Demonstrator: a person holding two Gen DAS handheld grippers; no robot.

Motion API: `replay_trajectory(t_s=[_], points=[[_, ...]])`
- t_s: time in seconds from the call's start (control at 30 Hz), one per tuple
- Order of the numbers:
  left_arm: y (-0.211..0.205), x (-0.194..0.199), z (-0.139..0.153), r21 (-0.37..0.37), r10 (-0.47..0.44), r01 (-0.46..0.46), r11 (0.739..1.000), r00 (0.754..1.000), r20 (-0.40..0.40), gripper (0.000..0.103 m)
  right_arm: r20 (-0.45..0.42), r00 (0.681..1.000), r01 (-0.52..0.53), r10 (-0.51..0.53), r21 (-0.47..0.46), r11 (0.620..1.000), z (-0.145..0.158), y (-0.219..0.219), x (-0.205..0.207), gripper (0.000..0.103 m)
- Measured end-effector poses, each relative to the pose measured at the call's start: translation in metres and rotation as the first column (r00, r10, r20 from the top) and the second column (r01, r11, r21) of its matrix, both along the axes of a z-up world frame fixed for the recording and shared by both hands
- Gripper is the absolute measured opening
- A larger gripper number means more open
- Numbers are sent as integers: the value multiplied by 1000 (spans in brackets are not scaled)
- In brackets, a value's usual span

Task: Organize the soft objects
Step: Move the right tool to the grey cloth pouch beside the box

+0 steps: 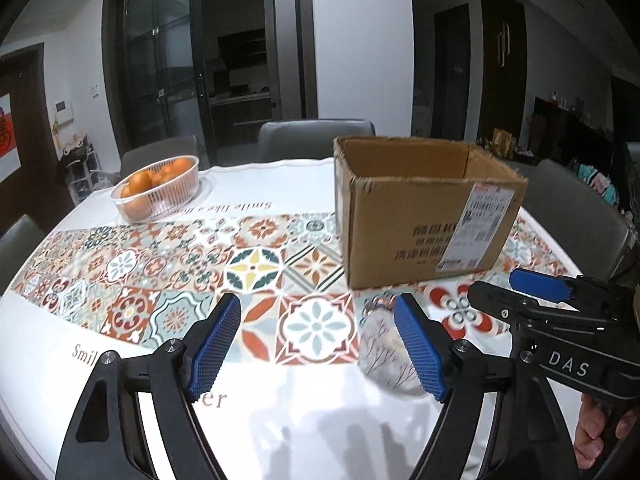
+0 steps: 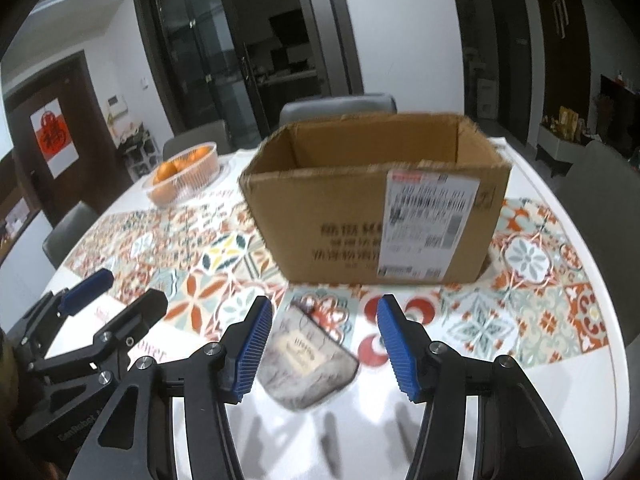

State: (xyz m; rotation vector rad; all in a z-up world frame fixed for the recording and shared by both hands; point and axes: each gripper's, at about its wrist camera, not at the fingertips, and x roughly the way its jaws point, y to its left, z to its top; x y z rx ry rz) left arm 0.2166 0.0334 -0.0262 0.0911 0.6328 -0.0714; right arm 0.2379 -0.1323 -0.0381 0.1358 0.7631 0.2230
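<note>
- Diagonally, the grey pouch [image 2: 310,364] lies between the wide-apart right gripper [image 2: 322,346] pads, long axis running from near-right to far-left.
- Left gripper [image 1: 318,346] gapes empty; "DAS" shows on the neighbouring tool.

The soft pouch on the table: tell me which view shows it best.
The right wrist view: the soft pouch lies almost whole between the open right hand-held gripper, its label facing up. In the left wrist view, a blue finger covers part of it.
</note>
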Motion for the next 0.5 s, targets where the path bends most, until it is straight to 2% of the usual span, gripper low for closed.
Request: replay_trajectory(t_s=[0.13,0.5], points=[[5,-7,-9,35,16,-16,999,1000,-15,82,-53,998,-23,22,-11,1000,-16,7,-2,56],[27,-17,-43,49,80,-75,996,990,-118,84,-155,979,-143,134,-48,989,-48,37,-4,56]])
